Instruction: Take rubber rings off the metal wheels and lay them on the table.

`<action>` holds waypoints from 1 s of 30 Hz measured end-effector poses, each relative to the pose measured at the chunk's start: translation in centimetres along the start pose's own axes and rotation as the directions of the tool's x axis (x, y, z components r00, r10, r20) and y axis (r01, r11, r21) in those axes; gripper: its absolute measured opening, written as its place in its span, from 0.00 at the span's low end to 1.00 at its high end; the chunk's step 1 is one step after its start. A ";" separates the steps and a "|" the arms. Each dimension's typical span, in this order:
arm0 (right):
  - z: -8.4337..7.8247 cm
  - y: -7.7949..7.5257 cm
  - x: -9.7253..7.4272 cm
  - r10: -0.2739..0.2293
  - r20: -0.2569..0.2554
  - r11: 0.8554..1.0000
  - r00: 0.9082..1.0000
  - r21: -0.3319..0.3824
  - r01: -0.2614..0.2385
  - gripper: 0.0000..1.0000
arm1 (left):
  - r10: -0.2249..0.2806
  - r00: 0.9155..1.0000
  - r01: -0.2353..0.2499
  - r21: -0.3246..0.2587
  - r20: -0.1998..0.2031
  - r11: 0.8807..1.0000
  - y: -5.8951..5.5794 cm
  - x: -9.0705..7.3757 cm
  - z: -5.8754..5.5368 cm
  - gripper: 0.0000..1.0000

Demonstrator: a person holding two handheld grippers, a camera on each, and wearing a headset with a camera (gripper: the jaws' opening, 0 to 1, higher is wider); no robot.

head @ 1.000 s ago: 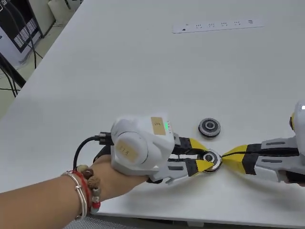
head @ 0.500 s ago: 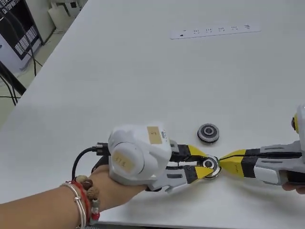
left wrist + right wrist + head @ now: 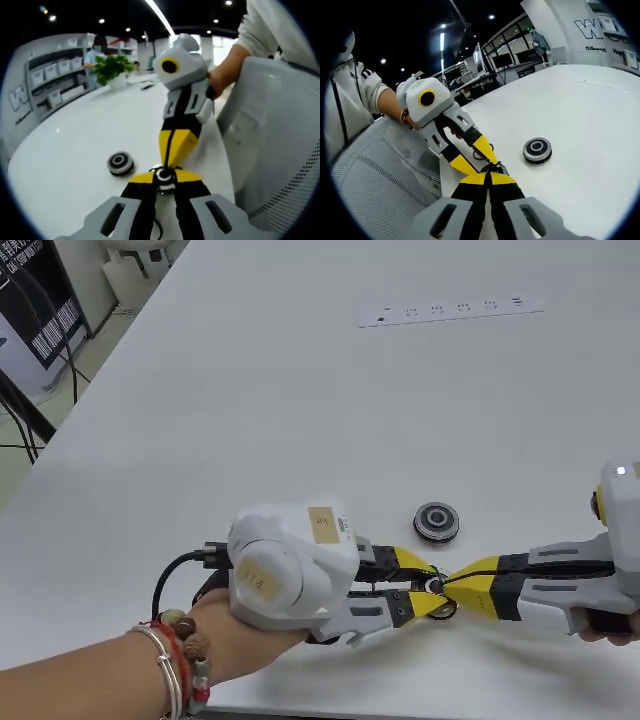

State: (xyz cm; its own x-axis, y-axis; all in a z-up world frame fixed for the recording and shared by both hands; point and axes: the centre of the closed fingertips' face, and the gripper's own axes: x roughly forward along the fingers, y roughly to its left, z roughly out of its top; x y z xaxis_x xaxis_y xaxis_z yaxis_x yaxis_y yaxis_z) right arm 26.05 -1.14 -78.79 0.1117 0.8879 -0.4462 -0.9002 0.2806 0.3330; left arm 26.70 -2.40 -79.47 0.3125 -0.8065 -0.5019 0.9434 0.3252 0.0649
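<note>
- The left gripper [image 3: 424, 583] has its yellow-tipped fingers [image 3: 141, 178] clamped on either side of a small metal wheel [image 3: 164, 180], right at the near edge of the tabletop [image 3: 300, 400].
- The right gripper [image 3: 490, 178] comes in from the opposite side, its fingers [image 3: 478, 576] pressed together with the tips at the rim of that wheel.
- From the head view the wheel is mostly buried between the two sets of fingers. I cannot make out its rubber ring, or whether the right fingers have any of it pinched.
- A second wheel [image 3: 436, 521] lies flat on the tabletop just beyond them, untouched, with a dark band around its rim.
- The left hand [image 3: 215, 625] wears beaded bracelets, and a black cable [image 3: 172, 558] runs from the back of its gripper.
- The right hand [image 3: 608, 625] is cut off at the picture's edge.
- A white power strip [image 3: 450, 310] lies far across the tabletop.
</note>
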 end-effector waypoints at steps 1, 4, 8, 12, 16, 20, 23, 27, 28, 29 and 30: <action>-0.2 -0.1 0.0 -0.011 -0.014 1.000 1.000 -0.021 0.011 0.00 | 0.000 1.000 0.000 -0.007 0.004 1.000 0.0 0.0 0.0 0.14; 0.0 0.1 -0.1 0.010 0.007 1.000 1.000 0.029 -0.010 0.00 | 0.003 1.000 -0.002 -0.021 0.013 1.000 0.0 0.0 0.1 0.14; -0.3 -0.4 -0.3 -0.005 0.000 1.000 1.000 0.025 0.005 0.00 | 0.007 1.000 -0.006 -0.007 0.006 1.000 -0.1 0.1 0.1 0.14; -0.2 -0.6 -0.5 -0.006 0.004 0.999 1.000 0.042 0.006 0.00 | 0.005 1.000 -0.004 -0.083 0.003 0.997 0.1 0.1 0.2 0.14; 0.1 -0.6 -0.8 -0.002 0.012 0.998 1.000 0.066 0.001 0.00 | -0.011 1.000 0.010 -0.077 -0.009 0.997 0.1 0.0 0.2 0.15; 0.2 -0.6 -1.1 -0.012 -0.004 0.998 1.000 0.058 0.012 0.00 | -0.057 0.997 0.056 -0.015 -0.055 0.998 -0.4 -0.3 0.0 0.19; 0.2 -0.5 -1.2 -0.020 -0.018 0.999 1.000 0.031 0.020 0.00 | -0.094 0.990 0.099 0.044 -0.103 0.994 -0.8 -0.8 -0.4 0.21; 0.4 -0.5 -1.5 -0.028 -0.030 0.999 0.999 0.015 0.029 0.00 | -0.099 0.989 0.108 0.082 -0.111 0.991 -0.8 -2.0 0.4 0.26; 0.5 -0.5 -1.7 -0.035 -0.033 0.999 0.999 0.009 0.035 0.00 | -0.103 0.988 0.112 0.083 -0.112 0.990 -0.7 -2.3 0.6 0.29; 0.6 -0.6 -1.8 -0.040 -0.032 0.999 0.999 0.007 0.040 0.00 | -0.110 0.987 0.120 0.082 -0.113 0.989 -0.7 -2.6 0.8 0.31; 0.7 -0.7 -2.0 -0.044 -0.032 0.999 0.999 0.010 0.045 0.00 | -0.115 0.987 0.125 0.082 -0.114 0.989 -0.7 -3.0 1.2 0.34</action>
State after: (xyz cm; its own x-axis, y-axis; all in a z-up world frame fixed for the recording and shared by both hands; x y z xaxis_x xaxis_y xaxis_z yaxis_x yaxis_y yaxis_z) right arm 26.73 -2.86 -77.50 0.1378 0.8625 -0.4870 -0.8900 0.3236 0.3211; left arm 25.21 -0.80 -76.95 0.1869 -0.7773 -0.6008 0.9810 0.1804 0.0718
